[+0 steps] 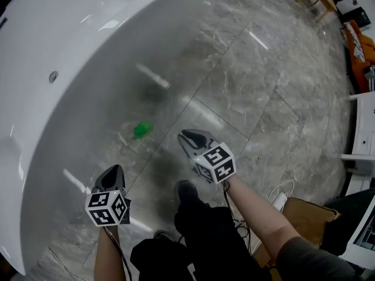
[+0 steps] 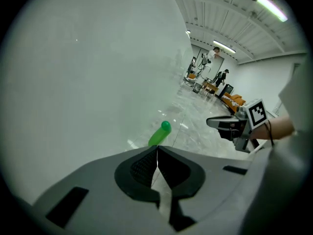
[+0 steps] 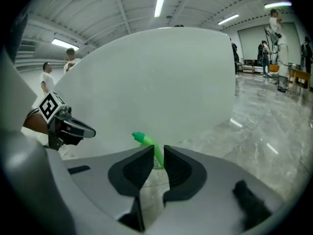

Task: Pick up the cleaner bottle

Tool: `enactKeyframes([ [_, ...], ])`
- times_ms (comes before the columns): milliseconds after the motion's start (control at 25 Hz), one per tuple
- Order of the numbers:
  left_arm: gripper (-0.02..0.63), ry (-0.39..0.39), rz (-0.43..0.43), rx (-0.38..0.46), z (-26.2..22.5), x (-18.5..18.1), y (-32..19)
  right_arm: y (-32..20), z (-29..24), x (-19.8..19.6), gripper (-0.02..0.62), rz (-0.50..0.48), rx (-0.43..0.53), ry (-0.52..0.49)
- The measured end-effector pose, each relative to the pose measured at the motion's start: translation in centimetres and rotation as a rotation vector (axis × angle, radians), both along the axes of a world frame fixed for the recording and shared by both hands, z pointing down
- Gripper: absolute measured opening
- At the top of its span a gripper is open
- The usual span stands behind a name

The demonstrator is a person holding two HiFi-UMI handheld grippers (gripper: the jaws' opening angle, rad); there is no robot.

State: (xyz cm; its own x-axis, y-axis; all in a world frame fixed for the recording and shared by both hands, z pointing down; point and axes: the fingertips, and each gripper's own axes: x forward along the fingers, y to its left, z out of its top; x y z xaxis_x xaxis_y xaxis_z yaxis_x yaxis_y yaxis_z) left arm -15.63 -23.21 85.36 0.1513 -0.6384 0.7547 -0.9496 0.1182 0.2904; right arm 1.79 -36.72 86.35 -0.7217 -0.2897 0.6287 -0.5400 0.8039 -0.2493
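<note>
The cleaner bottle [image 1: 142, 129] is small and bright green. It stands on the marble floor close to the base of the white tub, and both gripper views show it too: bottle [image 2: 160, 133], bottle [image 3: 145, 141]. It is just beyond both sets of jaws and nothing touches it. My left gripper [image 1: 111, 174] is below and left of it, and in its own view the left gripper [image 2: 157, 148] has its pads meeting, holding nothing. My right gripper [image 1: 190, 138] is to the right of the bottle. The right gripper [image 3: 159, 148] is shut but for a thin slit, and nothing is in it.
The big white bathtub [image 1: 70, 51] fills the left side, its curved wall right behind the bottle. A person's dark shoe and trouser leg [image 1: 188, 195] are between the grippers. A cardboard box [image 1: 307, 218], a white cable [image 1: 281, 195] and white furniture [image 1: 363, 139] stand at the right.
</note>
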Motion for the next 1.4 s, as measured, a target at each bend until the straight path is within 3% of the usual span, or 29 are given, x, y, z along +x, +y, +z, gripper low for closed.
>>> enactKeyframes([
  [200, 0.015, -0.001, 0.018, 0.046, 5.2, -1.0, -0.8, -0.1, 5.7, -2.5, 0.161, -0.078, 0.012, -0.01],
  [560, 0.015, -0.043, 0.023, 0.121, 11.2, -3.7, -1.3, 0.4, 11.6, -5.7, 0.274, -0.185, 0.09, -0.035],
  [800, 0.015, -0.057, 0.058, 0.159, 13.1, -4.1, -2.2, 0.0, 13.5, -7.2, 0.287, -0.227, 0.188, -0.023],
  [1000, 0.015, -0.069, 0.093, 0.169, 14.7, -3.6, -3.3, 0.5, 16.4, -9.1, 0.287, -0.325, 0.164, -0.025],
  [1120, 0.015, -0.082, 0.117, 0.167, 15.3, -3.3, -4.0, 0.1, 17.0, -10.4, 0.285, -0.383, 0.196, -0.06],
  [1400, 0.015, -0.094, 0.136, 0.166, 16.7, -3.3, -5.2, 0.4, 18.8, -12.1, 0.285, -0.651, 0.272, -0.046],
])
